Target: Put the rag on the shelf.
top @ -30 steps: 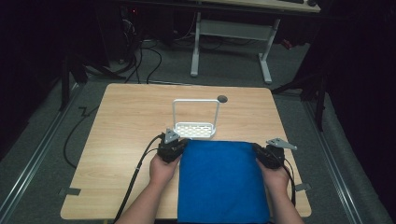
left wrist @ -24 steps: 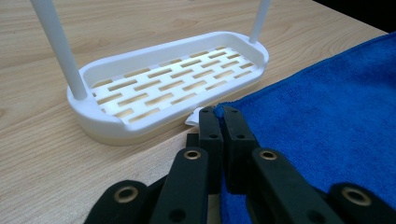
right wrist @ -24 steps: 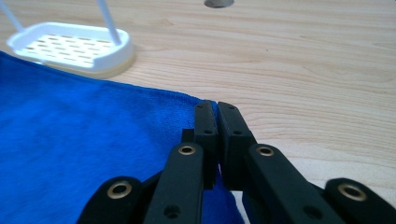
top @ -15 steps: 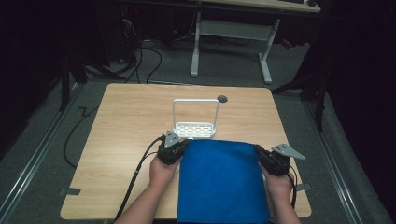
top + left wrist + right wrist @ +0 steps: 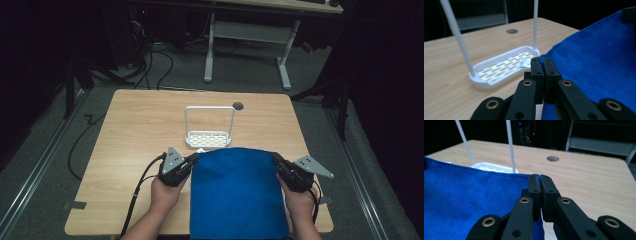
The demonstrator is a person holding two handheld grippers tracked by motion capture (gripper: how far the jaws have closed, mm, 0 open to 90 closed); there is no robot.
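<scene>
A blue cloth (image 5: 237, 195) lies spread between my two hands, and its near end hangs over the table's front edge. My left gripper (image 5: 192, 159) is shut on the cloth's far left corner (image 5: 554, 53). My right gripper (image 5: 275, 158) is shut on the far right corner (image 5: 534, 176). In the left gripper view the jaws (image 5: 541, 61) meet on the cloth's hem, and in the right gripper view they (image 5: 539, 178) pinch its edge. The cloth's far edge is raised a little off the wooden table (image 5: 140, 130), just in front of a white rack (image 5: 209, 137).
The white rack has a slotted base (image 5: 504, 66) and a tall thin hoop (image 5: 210, 107). A small white tag (image 5: 525, 64) lies by the cloth's left corner. A round hole (image 5: 238, 106) sits in the tabletop behind the rack. Cables (image 5: 145, 185) trail from the left gripper.
Both hands have risen a little and drawn slightly outward and towards the person, lifting the cloth's far corners. Both grips have held and the rack has not moved.
</scene>
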